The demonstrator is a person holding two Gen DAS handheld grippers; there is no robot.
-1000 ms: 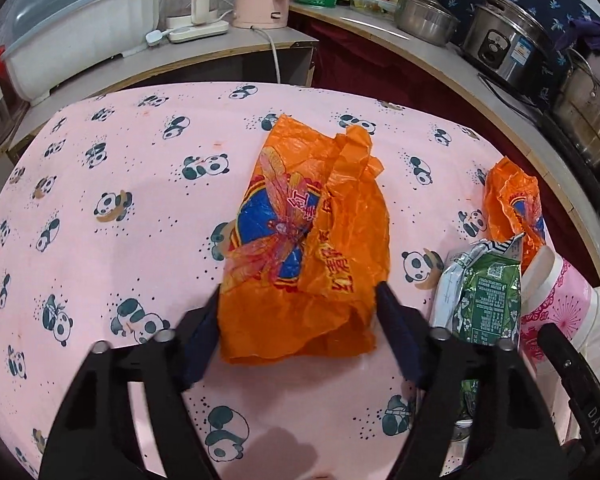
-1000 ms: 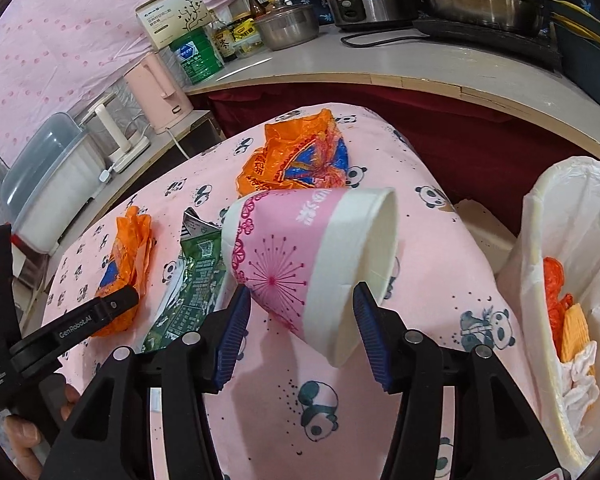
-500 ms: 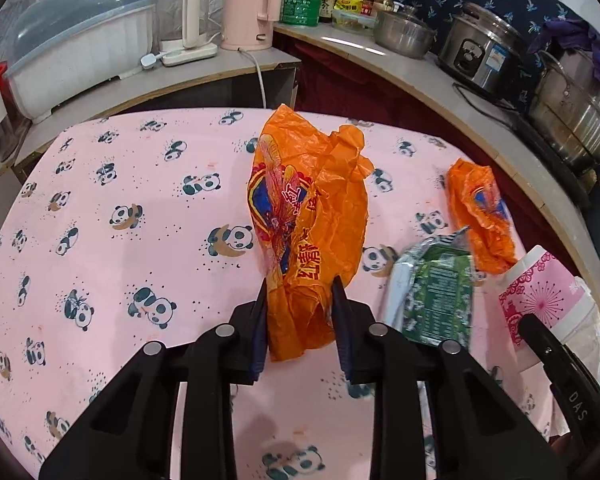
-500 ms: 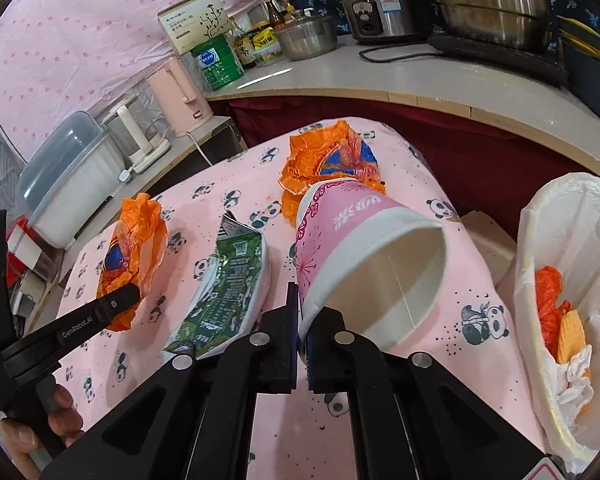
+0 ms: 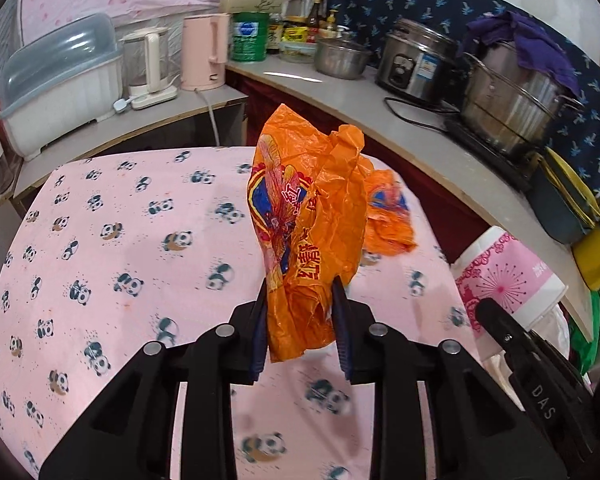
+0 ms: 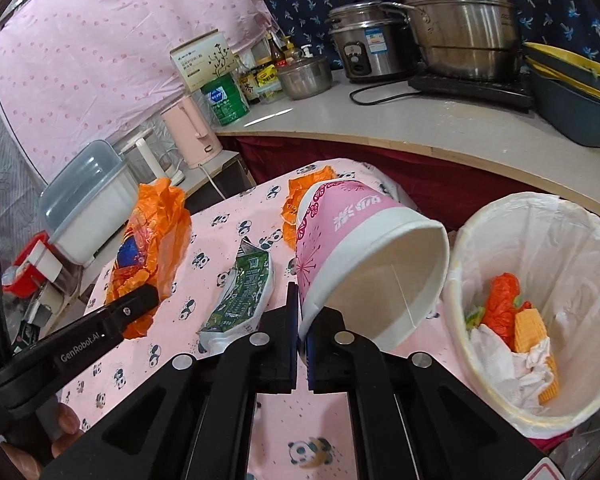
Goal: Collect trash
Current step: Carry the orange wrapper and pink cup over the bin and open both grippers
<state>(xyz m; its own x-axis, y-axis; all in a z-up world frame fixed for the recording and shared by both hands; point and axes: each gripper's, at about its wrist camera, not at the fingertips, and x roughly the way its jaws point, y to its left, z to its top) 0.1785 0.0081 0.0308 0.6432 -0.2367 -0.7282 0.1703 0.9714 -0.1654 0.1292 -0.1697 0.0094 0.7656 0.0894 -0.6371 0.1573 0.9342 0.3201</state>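
While the left gripper (image 5: 300,320) pinches the lower end of an orange plastic bag (image 5: 308,232) clear of the panda-print tablecloth (image 5: 112,264), a green snack wrapper (image 6: 240,292) lies flat on the cloth further right. Next, the right gripper (image 6: 302,328) is clamped tight on the rim of a pink paper cup (image 6: 360,248), tipped with its mouth toward the white-lined trash bin (image 6: 540,300), just beside the table and already holding scraps.
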